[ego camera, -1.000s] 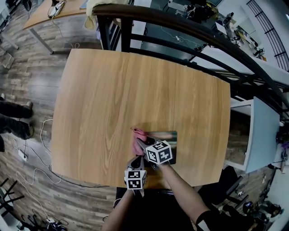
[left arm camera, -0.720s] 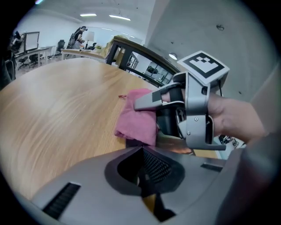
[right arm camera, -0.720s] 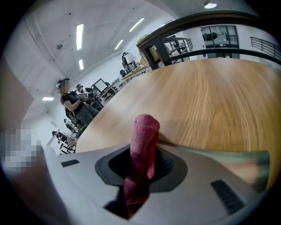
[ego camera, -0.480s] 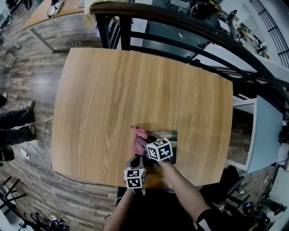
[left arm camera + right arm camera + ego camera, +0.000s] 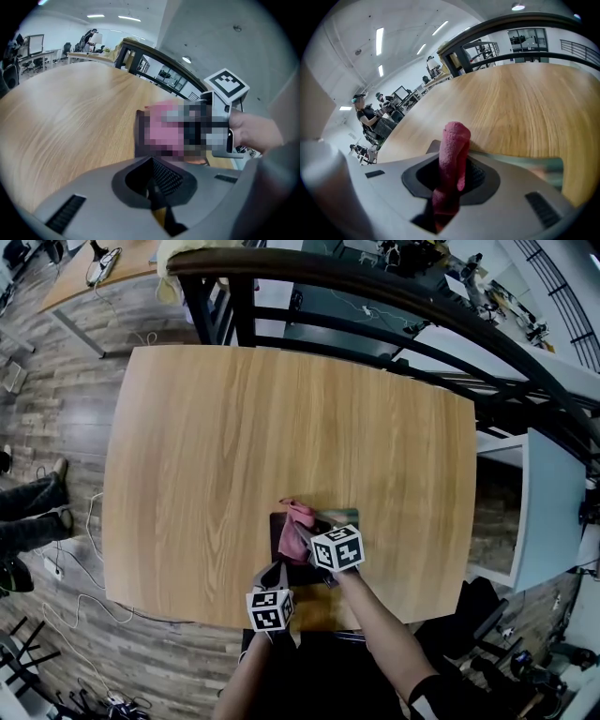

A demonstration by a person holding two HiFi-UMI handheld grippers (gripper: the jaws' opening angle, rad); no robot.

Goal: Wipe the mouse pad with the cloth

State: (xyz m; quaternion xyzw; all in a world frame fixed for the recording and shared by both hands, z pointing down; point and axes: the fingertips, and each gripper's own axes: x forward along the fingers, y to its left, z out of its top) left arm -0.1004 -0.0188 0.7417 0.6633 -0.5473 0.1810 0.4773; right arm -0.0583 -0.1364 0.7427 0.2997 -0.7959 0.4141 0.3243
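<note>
Right gripper (image 5: pixel 449 187) jaws pinch the soft, light cloth (image 5: pixel 453 145) by a fold, on the pad (image 5: pixel 275 529) at the counter's (image 5: pixel 281 427) near edge. Left gripper (image 5: pixel 152 190) jaws are together, empty. The cloth will likely bunch.

Both forearms reach in from the six o'clock edge of the head view. The right forearm (image 5: pixel 380 638) slants up toward eleven o'clock, and the left forearm (image 5: pixel 246 681) runs almost straight toward twelve. The right tongs (image 5: pixel 312 542) point toward ten o'clock, their jaws clamped on a fold of pink cloth (image 5: pixel 453 150) that stands up between them. The left tongs (image 5: pixel 273 571) sit close by, at seven o'clock of the right ones, aimed toward twelve, jaws pressed together with nothing held between them.
</note>
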